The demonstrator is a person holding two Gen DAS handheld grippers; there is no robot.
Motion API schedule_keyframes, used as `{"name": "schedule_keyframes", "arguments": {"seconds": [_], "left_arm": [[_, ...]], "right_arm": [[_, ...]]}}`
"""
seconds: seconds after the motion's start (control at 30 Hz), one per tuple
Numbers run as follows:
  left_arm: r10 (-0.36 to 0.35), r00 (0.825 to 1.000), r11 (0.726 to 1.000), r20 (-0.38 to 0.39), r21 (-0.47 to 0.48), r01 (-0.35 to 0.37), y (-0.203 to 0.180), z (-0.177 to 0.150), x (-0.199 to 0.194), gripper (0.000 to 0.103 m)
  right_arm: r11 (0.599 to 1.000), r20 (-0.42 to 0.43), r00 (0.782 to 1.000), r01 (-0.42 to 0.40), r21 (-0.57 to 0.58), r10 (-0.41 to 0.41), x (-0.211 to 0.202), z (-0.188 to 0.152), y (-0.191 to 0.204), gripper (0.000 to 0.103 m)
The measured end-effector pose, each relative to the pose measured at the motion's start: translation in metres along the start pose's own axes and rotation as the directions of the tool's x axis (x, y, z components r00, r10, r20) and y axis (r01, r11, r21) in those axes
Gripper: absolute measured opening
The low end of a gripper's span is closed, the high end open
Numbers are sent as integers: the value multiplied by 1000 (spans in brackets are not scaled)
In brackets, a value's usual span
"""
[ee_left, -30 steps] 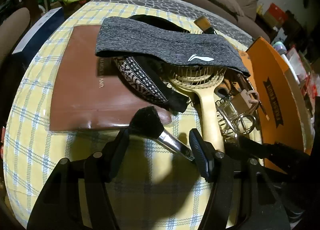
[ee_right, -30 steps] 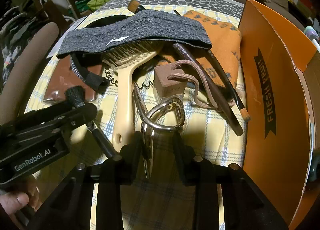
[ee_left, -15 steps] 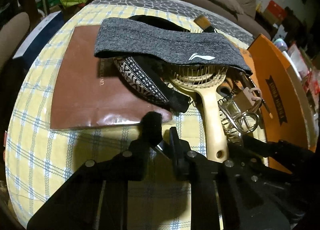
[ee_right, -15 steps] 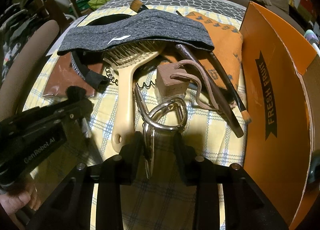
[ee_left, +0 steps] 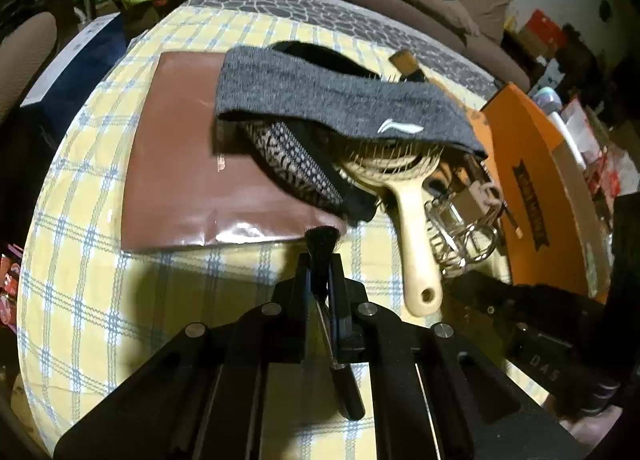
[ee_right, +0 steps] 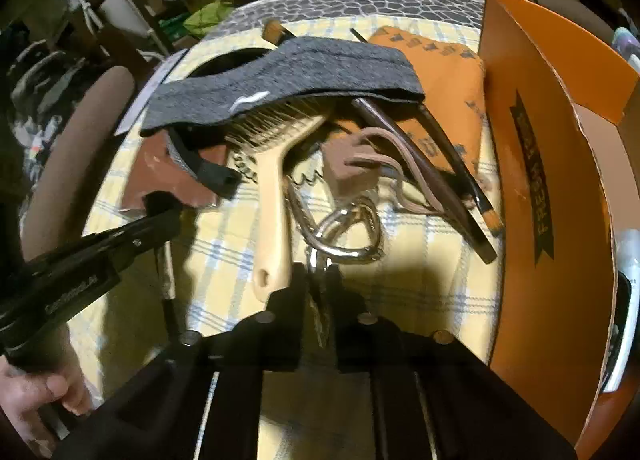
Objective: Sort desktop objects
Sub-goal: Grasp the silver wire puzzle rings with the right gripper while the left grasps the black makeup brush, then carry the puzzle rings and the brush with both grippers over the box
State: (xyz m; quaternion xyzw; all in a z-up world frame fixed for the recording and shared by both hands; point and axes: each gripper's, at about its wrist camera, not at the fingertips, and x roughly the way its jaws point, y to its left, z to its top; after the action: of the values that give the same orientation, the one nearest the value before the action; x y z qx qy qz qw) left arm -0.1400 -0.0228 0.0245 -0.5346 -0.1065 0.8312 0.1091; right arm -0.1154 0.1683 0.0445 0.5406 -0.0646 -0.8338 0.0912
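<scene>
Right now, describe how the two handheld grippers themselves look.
Both are matte black. The left gripper has flat narrow fingers, round silver screws and white lettering along its side. The right gripper matches in build and screws. No cables or sleeves show.

Grey headband [ee_left: 340,100] (white logo), orange box [ee_right: 560,180].

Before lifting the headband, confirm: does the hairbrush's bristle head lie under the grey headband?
Yes: the grey headband drapes over the bristle head of the cream hairbrush, leaving only its handle uncovered.
</scene>
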Motion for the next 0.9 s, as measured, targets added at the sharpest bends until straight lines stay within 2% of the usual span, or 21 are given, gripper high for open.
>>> {"name": "schedule_keyframes", "arguments": {"seconds": [0.03, 0.07, 0.2, 0.47, 0.5, 0.53, 0.57, 0.7, 0.9], "left_arm": [[4, 1000, 1000, -7, 1, -4, 0, -1, 1, 7], [8, 1000, 1000, -15, 2, -8, -1, -3, 3, 7], [24, 999, 999, -35, 22, -23, -7, -6, 12, 9], [68, 997, 995, -20, 70, -67, -17, -11, 13, 12], [73, 997, 994, -15, 81, -71, -18, -12, 14, 12], [68, 998, 993, -13, 93, -67, -20, -13, 14, 11], [51, 999, 993, -16, 105, -49, -22, -14, 14, 7], [28, 999, 993, -20, 118, -25, -25, -14, 10, 6], [-33, 999, 995, 26, 92, 30, -28, -3, -10, 6]], "right_arm": [[1000, -5, 1000, 14, -1, -14, 2, 0, 0, 23], [1000, -11, 1000, 28, -2, -28, 4, 0, -1, 24], [999, -23, 998, 52, -9, -52, 11, 0, 0, 25], [997, 0, 997, 78, -17, -78, 16, 3, 4, 27], [996, 3, 996, 87, -26, -87, 16, 3, 5, 22], [995, 8, 996, 91, -38, -91, 16, 3, 7, 13], [995, 10, 996, 86, -48, -86, 15, 3, 7, 13], [996, 23, 997, 74, -43, -73, 12, 4, 5, 10], [1000, 71, 997, 23, -21, -21, -5, 8, 4, 6]]}}
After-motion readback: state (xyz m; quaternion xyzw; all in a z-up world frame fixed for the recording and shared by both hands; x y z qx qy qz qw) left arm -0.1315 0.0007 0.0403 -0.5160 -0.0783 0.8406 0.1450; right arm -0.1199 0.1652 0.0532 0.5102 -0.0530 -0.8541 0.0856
